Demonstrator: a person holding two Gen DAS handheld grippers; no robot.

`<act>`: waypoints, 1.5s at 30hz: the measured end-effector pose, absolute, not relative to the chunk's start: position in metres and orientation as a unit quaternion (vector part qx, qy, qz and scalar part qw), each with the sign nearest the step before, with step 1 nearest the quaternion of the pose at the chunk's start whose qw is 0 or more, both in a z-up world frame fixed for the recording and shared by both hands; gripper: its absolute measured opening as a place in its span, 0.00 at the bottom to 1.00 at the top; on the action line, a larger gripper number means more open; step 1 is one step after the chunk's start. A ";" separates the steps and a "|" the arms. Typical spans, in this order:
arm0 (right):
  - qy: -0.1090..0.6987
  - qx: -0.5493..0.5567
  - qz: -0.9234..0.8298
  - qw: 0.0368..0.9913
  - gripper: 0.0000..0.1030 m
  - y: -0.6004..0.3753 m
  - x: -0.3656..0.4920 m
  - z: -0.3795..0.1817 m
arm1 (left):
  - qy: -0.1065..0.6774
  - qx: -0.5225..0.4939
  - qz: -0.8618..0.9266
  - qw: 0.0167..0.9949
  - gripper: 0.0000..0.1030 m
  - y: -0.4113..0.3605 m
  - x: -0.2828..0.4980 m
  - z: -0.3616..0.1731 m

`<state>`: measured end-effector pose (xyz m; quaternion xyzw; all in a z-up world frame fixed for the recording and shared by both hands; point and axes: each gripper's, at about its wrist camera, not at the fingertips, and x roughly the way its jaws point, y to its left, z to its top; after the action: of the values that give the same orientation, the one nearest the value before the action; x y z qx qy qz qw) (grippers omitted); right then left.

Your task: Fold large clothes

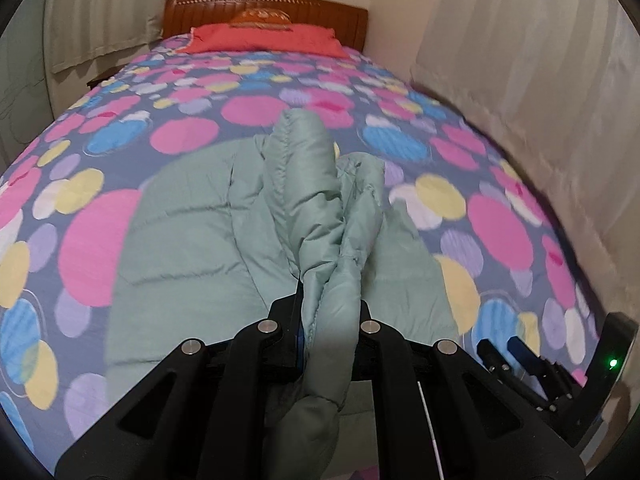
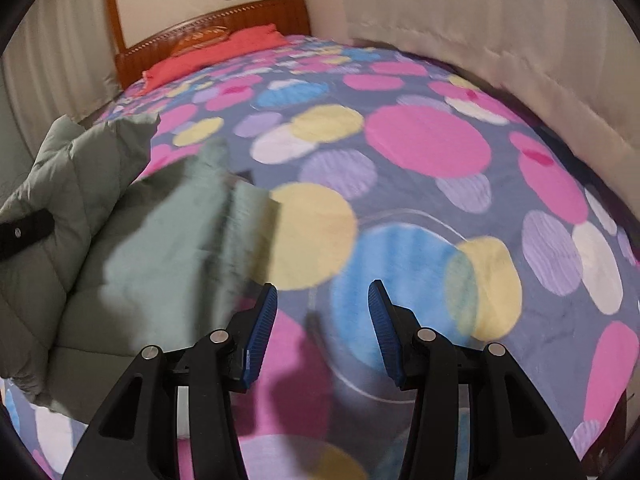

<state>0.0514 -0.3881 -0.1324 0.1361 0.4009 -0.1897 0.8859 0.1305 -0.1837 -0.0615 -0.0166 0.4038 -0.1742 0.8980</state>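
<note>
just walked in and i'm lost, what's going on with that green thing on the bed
A person is folding a pale green puffy jacket on a bed covered with a dotted bedspread, using a handheld gripper in each hand. The left gripper is shut on a bunched-up fold of the jacket and holds it raised above the rest, which lies on the bedspread. The right gripper is open and empty, over the bedspread just beside the jacket's edge. The fold is not finished.
</note>
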 end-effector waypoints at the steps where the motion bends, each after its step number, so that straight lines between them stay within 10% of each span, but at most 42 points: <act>1: 0.404 0.138 -0.191 0.884 0.46 -0.391 0.050 -0.135 | 0.408 -0.013 -0.174 0.896 0.08 -0.189 0.130 -0.067; 24: 0.426 0.139 -0.201 0.871 0.46 -0.401 0.046 -0.161 | 0.412 0.032 -0.176 0.893 0.11 -0.226 0.120 -0.099; 37: 0.419 0.120 -0.210 0.875 0.46 -0.395 0.044 -0.142 | 0.393 0.003 -0.225 0.892 0.39 -0.223 0.089 -0.063; 45: 0.416 0.106 -0.215 0.877 0.46 -0.386 0.040 -0.132 | 0.395 -0.026 -0.245 0.885 0.40 -0.188 0.066 -0.052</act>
<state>0.0404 -0.3863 -0.1318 0.1064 0.4163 -0.2150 0.8770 0.0662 -0.1885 -0.0517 -0.0265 0.3955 -0.2451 0.8848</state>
